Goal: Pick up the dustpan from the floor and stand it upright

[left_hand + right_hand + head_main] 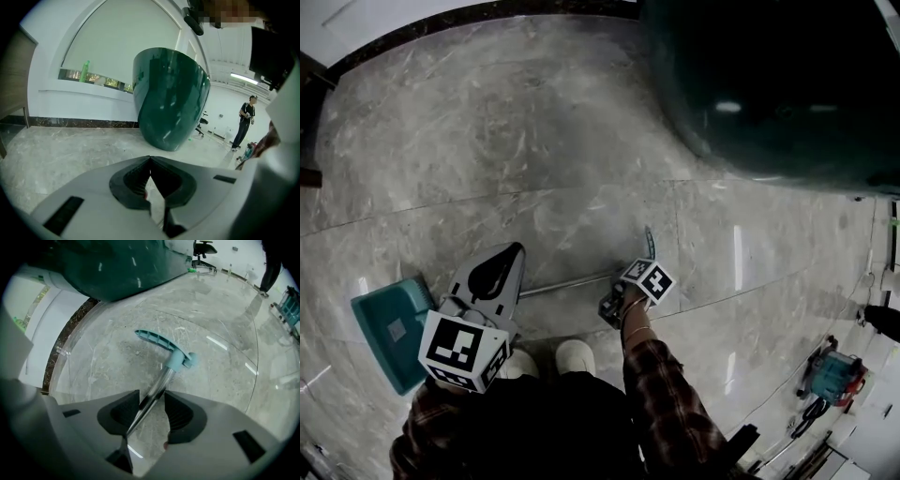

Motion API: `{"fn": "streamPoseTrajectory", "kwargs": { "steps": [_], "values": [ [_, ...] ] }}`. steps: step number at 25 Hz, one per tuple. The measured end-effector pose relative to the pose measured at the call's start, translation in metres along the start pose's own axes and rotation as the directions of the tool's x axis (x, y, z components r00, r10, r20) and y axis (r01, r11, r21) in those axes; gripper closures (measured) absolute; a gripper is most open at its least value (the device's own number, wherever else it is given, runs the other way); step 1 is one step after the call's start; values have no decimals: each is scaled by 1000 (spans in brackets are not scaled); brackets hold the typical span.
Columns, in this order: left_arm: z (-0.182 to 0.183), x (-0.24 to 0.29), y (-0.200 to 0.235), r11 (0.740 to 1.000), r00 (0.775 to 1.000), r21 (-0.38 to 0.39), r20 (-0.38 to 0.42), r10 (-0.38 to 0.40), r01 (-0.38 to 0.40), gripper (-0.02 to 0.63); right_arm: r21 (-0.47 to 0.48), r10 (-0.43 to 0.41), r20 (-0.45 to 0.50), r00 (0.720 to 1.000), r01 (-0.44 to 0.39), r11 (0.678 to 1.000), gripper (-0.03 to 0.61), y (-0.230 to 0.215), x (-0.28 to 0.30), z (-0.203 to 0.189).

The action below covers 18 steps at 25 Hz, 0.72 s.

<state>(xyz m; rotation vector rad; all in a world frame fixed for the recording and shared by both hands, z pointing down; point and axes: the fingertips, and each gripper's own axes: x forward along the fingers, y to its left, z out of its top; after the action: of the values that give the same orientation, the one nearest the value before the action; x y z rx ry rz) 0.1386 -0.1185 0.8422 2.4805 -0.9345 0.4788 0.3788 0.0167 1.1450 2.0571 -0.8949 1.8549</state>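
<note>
The dustpan has a teal pan (pixel 386 330) lying on the floor at the lower left. Its metal pole (pixel 567 281) runs right to a teal grip (pixel 650 246). My right gripper (pixel 617 286) is shut on the pole just below the grip. In the right gripper view the pole (pixel 157 390) passes between the pads, and the teal grip (pixel 161 344) sticks out beyond them over the floor. My left gripper (pixel 516 251) hovers above the pan end of the pole, shut and holding nothing; its tips (pixel 150 161) meet in the left gripper view.
A huge dark green pot (pixel 778 84) fills the far right and leans over the marble floor (pixel 534 141). A dark baseboard (pixel 441 23) runs along the far wall. A blue machine (pixel 834 375) stands at the right. A person (pixel 246 121) stands farther off.
</note>
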Motion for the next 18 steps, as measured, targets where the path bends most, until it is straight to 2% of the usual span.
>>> {"fn": "streamPoseTrajectory", "kwargs": {
  "steps": [3, 6, 10, 18],
  "values": [
    [-2, 3, -1, 1000, 1000, 2, -10, -5, 5, 603, 10, 0, -17, 1000, 0, 1000, 416, -2, 0, -1],
    [-4, 6, -2, 1000, 1000, 10, -21, -7, 7, 603, 66, 14, -13, 1000, -13, 998, 424, -3, 0, 1],
    [-4, 6, -2, 1000, 1000, 19, -27, -3, 3, 603, 136, 59, 30, 998, -62, 989, 448, 4, -4, 4],
    [13, -13, -6, 1000, 1000, -3, -21, 21, -21, 603, 160, 95, 119, 988, -114, 981, 462, 29, -46, 20]
  ]
}}
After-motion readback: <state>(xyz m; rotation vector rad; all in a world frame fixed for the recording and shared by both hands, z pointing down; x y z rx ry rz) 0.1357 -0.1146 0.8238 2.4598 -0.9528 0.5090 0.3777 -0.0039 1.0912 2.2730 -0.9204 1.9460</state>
